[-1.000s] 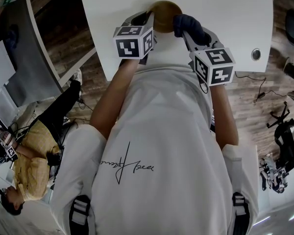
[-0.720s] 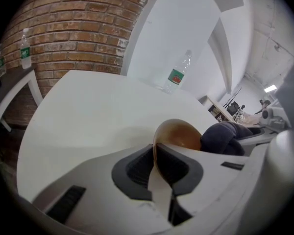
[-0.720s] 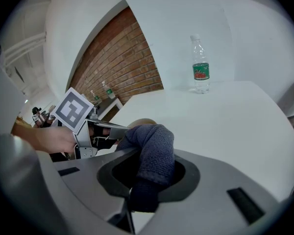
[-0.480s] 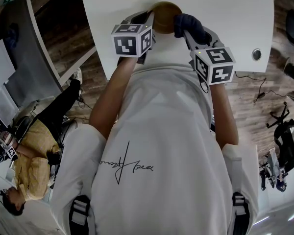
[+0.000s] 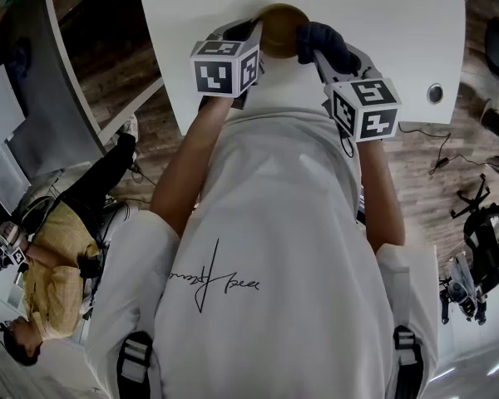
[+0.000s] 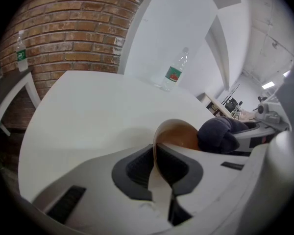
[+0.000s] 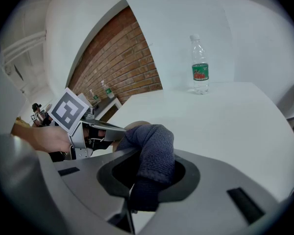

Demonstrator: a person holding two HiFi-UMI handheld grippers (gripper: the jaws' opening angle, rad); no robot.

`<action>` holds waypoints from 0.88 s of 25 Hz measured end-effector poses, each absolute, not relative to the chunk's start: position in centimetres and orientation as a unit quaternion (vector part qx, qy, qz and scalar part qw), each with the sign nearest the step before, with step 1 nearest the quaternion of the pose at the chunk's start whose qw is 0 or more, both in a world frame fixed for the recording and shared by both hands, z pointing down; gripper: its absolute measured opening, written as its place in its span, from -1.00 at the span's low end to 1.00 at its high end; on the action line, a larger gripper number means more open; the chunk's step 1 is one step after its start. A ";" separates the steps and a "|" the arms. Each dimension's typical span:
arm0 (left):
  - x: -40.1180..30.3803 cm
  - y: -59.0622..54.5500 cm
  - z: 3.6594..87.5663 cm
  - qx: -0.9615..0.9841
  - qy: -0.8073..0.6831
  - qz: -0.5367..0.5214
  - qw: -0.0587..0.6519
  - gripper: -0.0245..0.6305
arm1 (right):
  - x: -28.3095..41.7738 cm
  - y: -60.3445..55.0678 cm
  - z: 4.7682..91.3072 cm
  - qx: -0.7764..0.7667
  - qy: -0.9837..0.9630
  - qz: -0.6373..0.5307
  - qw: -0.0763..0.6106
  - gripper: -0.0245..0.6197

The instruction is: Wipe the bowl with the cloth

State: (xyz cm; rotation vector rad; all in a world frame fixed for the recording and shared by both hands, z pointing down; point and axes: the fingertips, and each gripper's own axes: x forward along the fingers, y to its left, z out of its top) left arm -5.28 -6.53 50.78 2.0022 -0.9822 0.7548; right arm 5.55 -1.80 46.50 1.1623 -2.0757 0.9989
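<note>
Now, bowl rim point(image 6: 156, 143) betw. L fingers point(image 6: 133, 172), clamped

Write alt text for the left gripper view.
The left gripper clamps the rim of a tilted brown bowl, with a dark blue cloth at the bowl's right edge. Behind: white table, water bottle, brick wall.

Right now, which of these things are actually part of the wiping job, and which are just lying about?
In the job: bowl, clamped by its rim in the left gripper; dark cloth, gripped in the right gripper, at the bowl.
Lying about: water bottle standing on the white table, away from the bowl.
</note>
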 end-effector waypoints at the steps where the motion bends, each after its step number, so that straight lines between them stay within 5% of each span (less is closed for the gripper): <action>1: -5.3 -6.6 50.7 0.786 -0.385 0.296 0.383 -0.87 | 5.6 -1.9 46.5 0.433 -0.773 0.372 0.277 -0.70; 22: -4.8 -6.2 50.8 0.788 -0.378 0.303 0.380 -0.87 | 6.3 -3.1 46.4 0.430 -0.778 0.357 0.287 -0.70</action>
